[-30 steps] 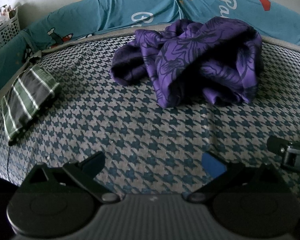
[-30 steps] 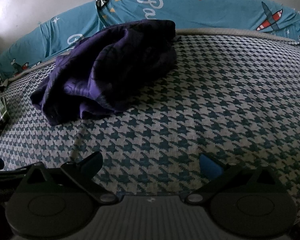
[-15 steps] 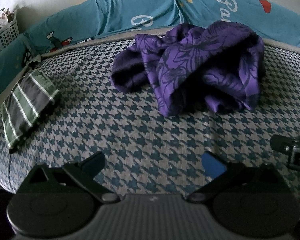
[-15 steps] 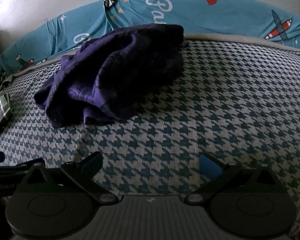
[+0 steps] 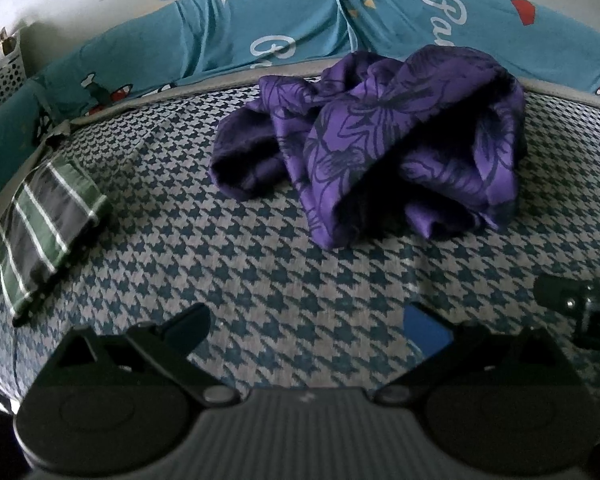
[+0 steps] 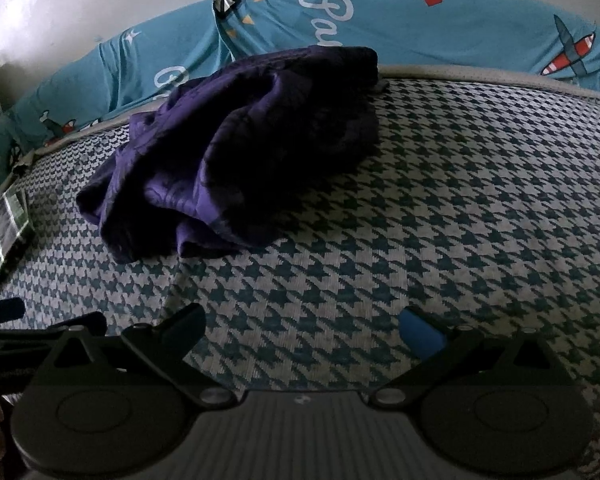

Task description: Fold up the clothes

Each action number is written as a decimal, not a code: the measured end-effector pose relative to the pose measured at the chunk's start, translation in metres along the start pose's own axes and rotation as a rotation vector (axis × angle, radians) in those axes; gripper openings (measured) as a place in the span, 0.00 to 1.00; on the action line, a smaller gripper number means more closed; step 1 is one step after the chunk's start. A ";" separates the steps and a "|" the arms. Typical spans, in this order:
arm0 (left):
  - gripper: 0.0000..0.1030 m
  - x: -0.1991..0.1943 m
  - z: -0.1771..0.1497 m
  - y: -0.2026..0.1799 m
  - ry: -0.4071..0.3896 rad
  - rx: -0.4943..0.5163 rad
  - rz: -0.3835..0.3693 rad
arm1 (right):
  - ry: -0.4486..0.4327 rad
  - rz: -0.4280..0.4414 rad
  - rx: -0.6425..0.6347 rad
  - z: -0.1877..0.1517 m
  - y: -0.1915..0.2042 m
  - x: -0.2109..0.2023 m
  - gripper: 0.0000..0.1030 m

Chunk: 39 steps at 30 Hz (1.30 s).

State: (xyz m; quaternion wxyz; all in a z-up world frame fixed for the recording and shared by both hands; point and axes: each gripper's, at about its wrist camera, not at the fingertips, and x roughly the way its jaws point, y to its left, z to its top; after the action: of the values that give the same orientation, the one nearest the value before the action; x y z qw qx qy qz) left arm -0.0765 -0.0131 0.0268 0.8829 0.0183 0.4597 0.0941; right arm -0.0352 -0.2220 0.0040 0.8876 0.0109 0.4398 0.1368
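Observation:
A crumpled purple garment with a dark floral print lies in a heap on the houndstooth bed cover, toward the far side. The right wrist view shows the same purple garment at centre left. My left gripper hovers open over bare cover, well short of the heap, with nothing between its fingers. My right gripper is also open and empty, near the front edge, to the right of the left one. Part of the right gripper's body shows at the left view's right edge.
A folded green-and-grey striped garment lies at the bed's left edge, also seen as a striped garment in the right view. A teal printed bumper lines the far side. A white perforated basket stands at far left.
Both views have shifted slightly; the purple heap sits a little lower and closer in each. Both grippers stay open and nothing was grasped.

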 end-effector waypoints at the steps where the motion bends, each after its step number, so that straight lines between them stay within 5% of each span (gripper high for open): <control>1: 1.00 0.001 0.002 0.000 0.004 0.001 -0.003 | 0.002 -0.001 -0.005 0.001 0.000 0.000 1.00; 22: 1.00 0.039 0.052 -0.008 0.015 0.173 -0.107 | 0.009 -0.060 0.056 0.040 -0.045 0.013 1.00; 39: 1.00 0.056 0.049 -0.007 0.047 0.114 -0.127 | -0.045 -0.022 0.112 0.074 -0.054 0.018 1.00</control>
State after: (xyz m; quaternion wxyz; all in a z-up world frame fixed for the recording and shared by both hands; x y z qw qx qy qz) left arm -0.0043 -0.0075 0.0094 0.8736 0.0372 0.4851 0.0118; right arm 0.0461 -0.2618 0.0281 0.8966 0.0587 0.4268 0.1023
